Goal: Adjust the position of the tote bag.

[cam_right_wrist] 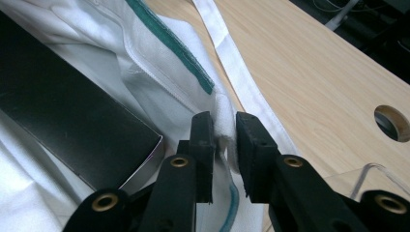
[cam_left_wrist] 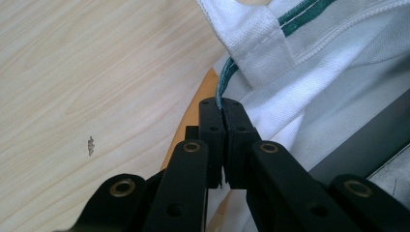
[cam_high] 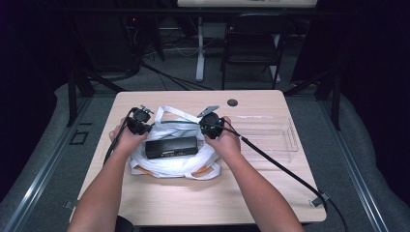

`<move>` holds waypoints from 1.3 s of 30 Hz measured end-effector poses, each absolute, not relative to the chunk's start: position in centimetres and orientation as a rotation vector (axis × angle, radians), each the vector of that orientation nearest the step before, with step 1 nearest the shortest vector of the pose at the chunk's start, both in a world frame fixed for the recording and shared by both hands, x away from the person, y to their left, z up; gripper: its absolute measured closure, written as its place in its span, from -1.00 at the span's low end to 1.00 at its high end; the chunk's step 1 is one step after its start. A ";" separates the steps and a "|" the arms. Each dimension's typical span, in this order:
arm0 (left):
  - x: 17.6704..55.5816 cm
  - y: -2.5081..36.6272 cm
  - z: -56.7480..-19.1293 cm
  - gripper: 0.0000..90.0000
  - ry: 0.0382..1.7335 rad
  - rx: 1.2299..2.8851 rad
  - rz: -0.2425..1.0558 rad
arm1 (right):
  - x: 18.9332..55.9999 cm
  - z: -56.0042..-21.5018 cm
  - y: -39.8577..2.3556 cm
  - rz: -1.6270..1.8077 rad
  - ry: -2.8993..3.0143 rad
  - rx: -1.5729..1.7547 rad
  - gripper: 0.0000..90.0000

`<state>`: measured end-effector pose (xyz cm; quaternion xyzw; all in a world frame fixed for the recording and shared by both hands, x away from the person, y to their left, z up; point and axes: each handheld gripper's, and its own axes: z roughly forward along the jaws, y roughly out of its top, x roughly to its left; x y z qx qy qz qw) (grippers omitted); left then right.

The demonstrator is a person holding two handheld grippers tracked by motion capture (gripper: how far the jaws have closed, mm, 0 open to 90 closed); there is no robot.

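L gripper [cam_left_wrist: 221,104]: jaws pinched tight on the green-trimmed rim of the white cloth bag [cam_high: 169,166], at its 9 o'clock edge. R gripper [cam_right_wrist: 224,121]: jaws part-open, a gap showing, w/ a fold of the rim between the pads at approx 3 o'clock; pressing or not, can't tell.

Black box [cam_high: 171,147] lies in the bag mouth, mid-table [cam_high: 159,203].

Judgement: fabric soft, light, floppy, so it will sag. Box stiff, smooth, likely slippery. Grip the hemmed rim or straps, not loose cloth.

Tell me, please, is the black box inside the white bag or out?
Inside: the black box lies in the white bag, fabric around it.
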<state>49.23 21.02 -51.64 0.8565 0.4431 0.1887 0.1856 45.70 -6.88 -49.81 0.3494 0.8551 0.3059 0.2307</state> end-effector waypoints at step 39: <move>49.1 20.9 -51.6 0.96 1.225 2.420 0.535 | 45.8 -50.2 -8.1 0.742 2.365 0.966 0.98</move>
